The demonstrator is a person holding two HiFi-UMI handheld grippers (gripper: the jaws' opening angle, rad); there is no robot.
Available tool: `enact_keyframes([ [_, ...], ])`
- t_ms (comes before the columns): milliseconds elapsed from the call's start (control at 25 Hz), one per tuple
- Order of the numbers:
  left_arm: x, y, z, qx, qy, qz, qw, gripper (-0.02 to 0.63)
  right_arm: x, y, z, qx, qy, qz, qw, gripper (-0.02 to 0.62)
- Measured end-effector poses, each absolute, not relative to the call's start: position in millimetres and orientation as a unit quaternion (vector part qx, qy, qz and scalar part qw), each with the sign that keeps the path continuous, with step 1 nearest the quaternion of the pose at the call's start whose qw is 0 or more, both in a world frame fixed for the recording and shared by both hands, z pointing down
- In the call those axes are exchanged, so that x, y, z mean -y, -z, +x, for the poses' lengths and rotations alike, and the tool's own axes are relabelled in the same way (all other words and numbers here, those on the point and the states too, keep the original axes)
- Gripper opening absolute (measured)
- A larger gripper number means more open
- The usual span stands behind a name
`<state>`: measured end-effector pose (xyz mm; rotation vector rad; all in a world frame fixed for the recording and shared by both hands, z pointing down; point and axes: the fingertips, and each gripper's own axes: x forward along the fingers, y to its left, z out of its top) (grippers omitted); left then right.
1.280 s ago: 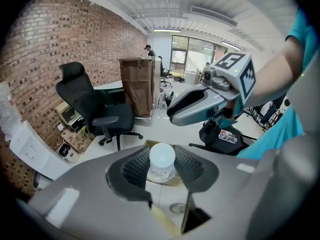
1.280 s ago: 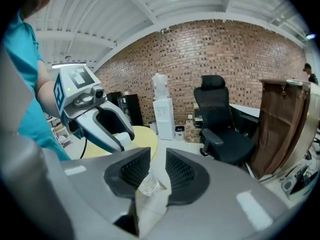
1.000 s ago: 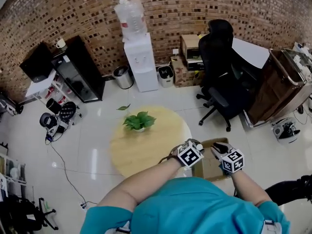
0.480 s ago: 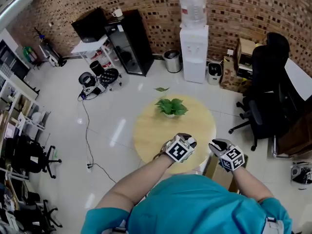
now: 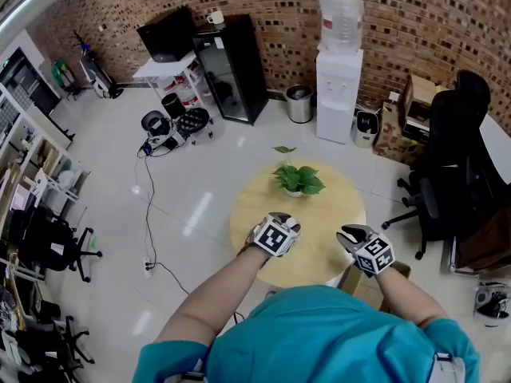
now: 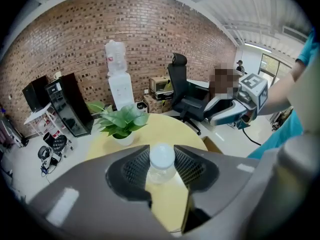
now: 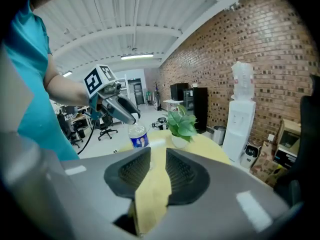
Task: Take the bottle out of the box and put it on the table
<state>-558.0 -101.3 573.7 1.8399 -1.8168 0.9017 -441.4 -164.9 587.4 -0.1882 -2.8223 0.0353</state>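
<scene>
One clear plastic bottle [image 6: 162,170] is clamped in the jaws of my left gripper [image 5: 281,228] over the round wooden bench [image 5: 319,214]; my right gripper [image 7: 157,171] has jaws apart, empty.

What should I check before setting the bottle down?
1. Grip: the left gripper is shut on the bottle just below the cap: ok.
2. Bottle over the table: ok.
3. Landing spot clear of the plant, which stands toward the far side: ok.
4. Bottle base touching the table: cannot tell, hidden in both gripper views.
5. Right gripper empty and apart from the bottle: ok.
</scene>
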Motion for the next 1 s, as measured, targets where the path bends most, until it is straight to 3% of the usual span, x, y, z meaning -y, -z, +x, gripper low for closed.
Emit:
enact_keyframes([
  [80,91.7,-598.1,-570.8,0.638,-0.319,0.661,0.236,0.152,158.3,-589.1,-452.9,0.984,-0.009,-0.065,0.163,0.095],
  [240,100.1,-590.3,-593.0,0.653,-0.329,0.659,0.176,0.152,152.2,-602.6,-465.8,0.983,-0.007,-0.065,0.174,0.095],
  [360,89.9,-619.6,-588.4,0.634,-0.312,0.673,0.221,0.153,147.5,-604.1,-469.2,0.982,-0.009,-0.063,0.181,0.095],
  [720,92.3,-627.3,-585.7,0.652,-0.282,0.667,0.224,0.160,154.2,-604.2,-454.2,0.981,-0.005,-0.073,0.179,0.095],
  [880,97.4,-630.9,-576.1,0.668,-0.260,0.658,0.229,0.318,166.7,-604.4,-432.0,0.982,-0.006,-0.078,0.172,0.095],
  [1000,103.4,-620.7,-575.3,0.686,-0.233,0.655,0.216,0.353,180.4,-608.1,-422.1,0.983,-0.021,-0.076,0.165,0.095],
])
